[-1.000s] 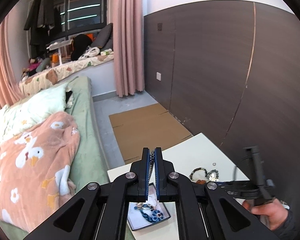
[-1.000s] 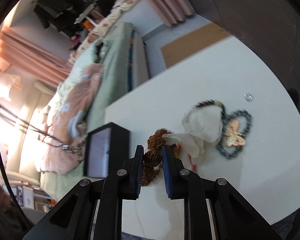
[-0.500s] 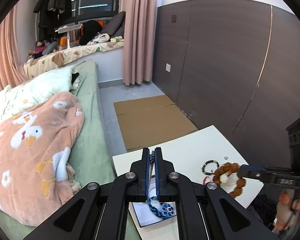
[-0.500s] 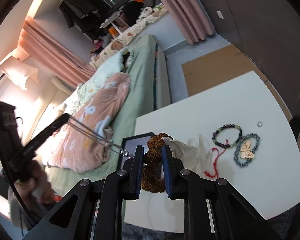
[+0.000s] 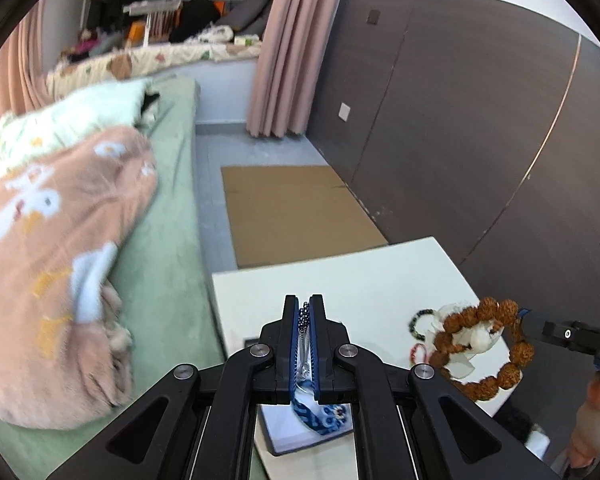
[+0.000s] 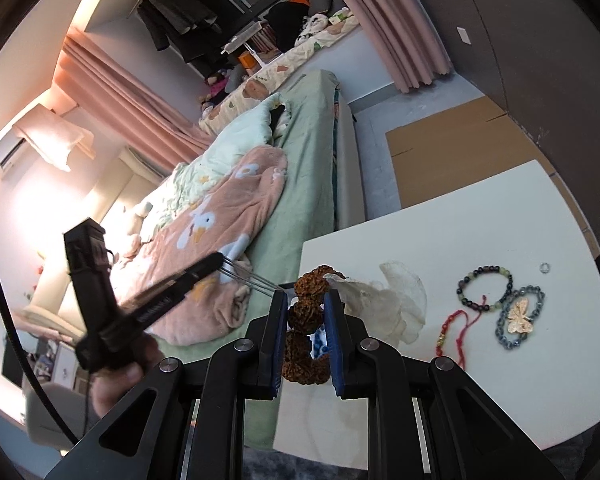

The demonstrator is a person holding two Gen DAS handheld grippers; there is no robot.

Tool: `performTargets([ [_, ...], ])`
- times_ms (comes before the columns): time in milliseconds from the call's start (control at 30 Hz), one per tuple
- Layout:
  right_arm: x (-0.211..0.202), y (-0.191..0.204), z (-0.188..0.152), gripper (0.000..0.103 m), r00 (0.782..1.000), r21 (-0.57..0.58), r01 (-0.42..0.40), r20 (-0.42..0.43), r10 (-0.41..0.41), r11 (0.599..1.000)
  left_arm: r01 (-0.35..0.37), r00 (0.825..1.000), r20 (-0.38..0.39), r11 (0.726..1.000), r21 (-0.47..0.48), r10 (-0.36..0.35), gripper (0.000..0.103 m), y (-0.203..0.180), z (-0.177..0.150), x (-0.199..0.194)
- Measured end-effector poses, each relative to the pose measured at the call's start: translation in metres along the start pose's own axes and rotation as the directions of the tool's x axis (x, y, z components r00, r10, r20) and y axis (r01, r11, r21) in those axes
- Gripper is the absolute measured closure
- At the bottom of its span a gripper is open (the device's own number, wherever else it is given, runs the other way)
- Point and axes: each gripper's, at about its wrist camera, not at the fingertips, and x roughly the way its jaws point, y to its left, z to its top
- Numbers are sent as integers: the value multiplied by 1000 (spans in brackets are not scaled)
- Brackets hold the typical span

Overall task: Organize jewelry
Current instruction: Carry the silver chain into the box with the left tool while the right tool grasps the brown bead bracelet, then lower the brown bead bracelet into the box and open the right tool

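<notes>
Through my left camera, my left tool is pinched together on a thin beaded chain that runs up between the blue pads; its lower end, a blue patterned pendant, hangs straight below the tool. Directly under that pendant lies the open box with its pale lining, at the near left corner of the tabletop, so the box is below and slightly nearer to me than the tips, and I judge that the coming move is a straight lowering into it. Off to the right in this view, my right tool holds a bracelet of big brown beads in the air, above the white cloth and the small dark bracelet. Through my right camera, that tool is clamped on the brown beads, which stack in a line along the gap between the pads, with the ring's long run pointing away from me. The box is mostly hidden behind the beads and the pads, ahead of the tips and a little to their left, and my left tool comes in from the left with the chain reaching toward that same spot. My left hand is therefore nearer the box. On the right of the tabletop, well apart, lie a red cord, a dark beaded bracelet, a blue-grey bracelet with a butterfly and a small ring.
</notes>
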Motion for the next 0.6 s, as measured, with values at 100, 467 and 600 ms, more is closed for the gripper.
performTargets([
  [100,7,3,2,83,1000,1,-7,-10,7,1000,49,997,-56,997,-56,-52,98,8,-7,10],
  [467,52,25,-1,83,998,-29,2,-62,-4,1000,45,999,27,981,-189,-41,18,36,-34,-24],
  [600,72,33,-1,82,996,-41,-4,-88,0,999,39,998,58,976,-216,-27,18,45,-43,-43],
])
